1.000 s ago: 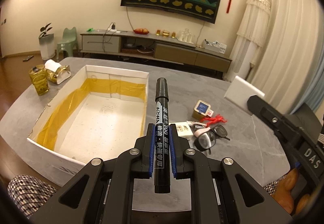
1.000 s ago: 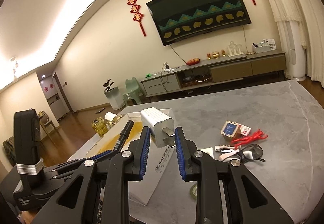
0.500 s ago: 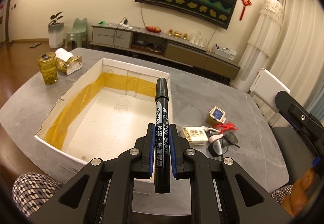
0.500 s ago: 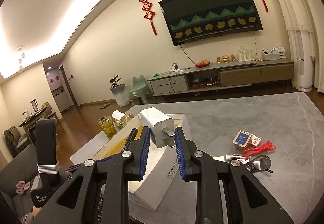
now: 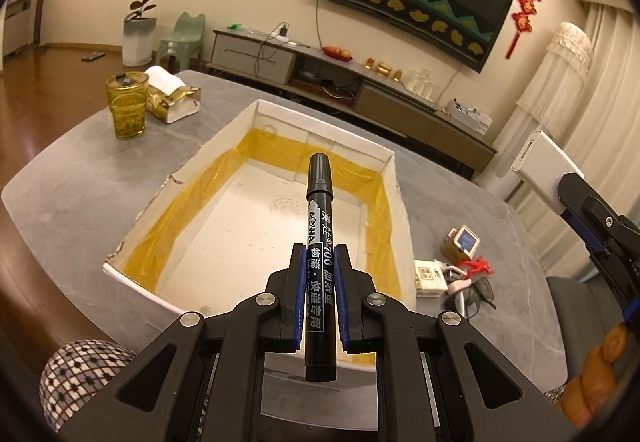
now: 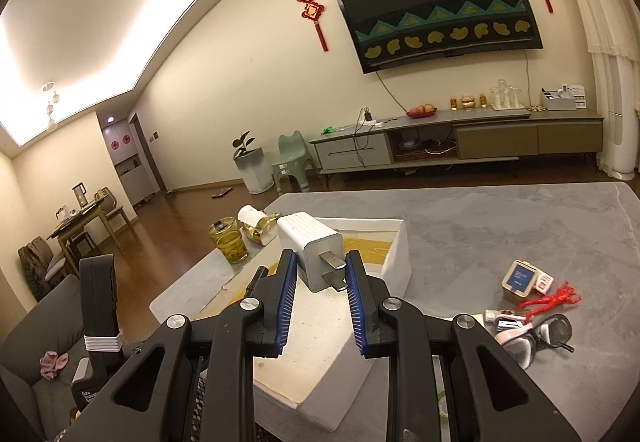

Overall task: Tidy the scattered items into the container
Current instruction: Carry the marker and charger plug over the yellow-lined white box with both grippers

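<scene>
Left wrist: one marker (image 5: 319,242), one box (image 5: 256,122), one glass (image 5: 127,104).

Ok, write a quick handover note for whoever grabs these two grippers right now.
Left gripper: shut on the black marker, held above the near end of the white box.
Right gripper: shut on the white charger, prongs facing the camera, also over the box.
Done: both items picked up; the box looks empty inside, nothing dropped yet.
Left: release both into the box, then collect the pile on the table to its right: glasses, red clip, small blue-faced box, white card pack.
</scene>
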A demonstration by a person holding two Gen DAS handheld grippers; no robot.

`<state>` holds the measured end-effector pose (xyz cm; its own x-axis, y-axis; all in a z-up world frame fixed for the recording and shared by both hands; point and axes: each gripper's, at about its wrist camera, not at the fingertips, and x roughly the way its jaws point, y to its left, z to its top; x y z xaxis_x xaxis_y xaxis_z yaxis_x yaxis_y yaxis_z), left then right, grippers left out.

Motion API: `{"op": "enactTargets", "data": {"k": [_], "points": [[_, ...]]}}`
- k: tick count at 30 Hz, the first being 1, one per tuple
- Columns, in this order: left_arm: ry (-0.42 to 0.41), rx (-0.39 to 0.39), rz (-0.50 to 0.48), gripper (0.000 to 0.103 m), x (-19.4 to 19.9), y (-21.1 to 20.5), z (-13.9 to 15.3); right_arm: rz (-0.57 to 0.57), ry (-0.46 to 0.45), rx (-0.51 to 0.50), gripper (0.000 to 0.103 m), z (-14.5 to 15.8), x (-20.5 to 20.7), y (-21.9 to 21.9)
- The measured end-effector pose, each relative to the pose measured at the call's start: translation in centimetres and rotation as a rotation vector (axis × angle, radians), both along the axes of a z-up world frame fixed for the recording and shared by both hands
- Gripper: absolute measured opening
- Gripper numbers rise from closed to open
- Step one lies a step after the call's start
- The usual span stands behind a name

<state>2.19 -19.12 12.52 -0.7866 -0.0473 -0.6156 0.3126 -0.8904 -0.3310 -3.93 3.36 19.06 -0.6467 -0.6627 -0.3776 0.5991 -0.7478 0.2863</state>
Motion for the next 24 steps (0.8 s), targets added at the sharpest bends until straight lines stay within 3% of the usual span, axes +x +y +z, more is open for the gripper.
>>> {"op": "enactTargets", "data": {"k": [9, 24], "points": [[-0.006, -0.008, 0.033, 0.014, -0.8, -1.3, -0.2, 0.046, -0.007, 0.024, 0.026, 0.0, -0.9, -2.5], [-0.086, -0.025, 0.061, 0.014, -3.3, -2.1, -1.5, 0.066, -0.006, 0.051, 0.026, 0.8, -2.7, -3.9]]}}
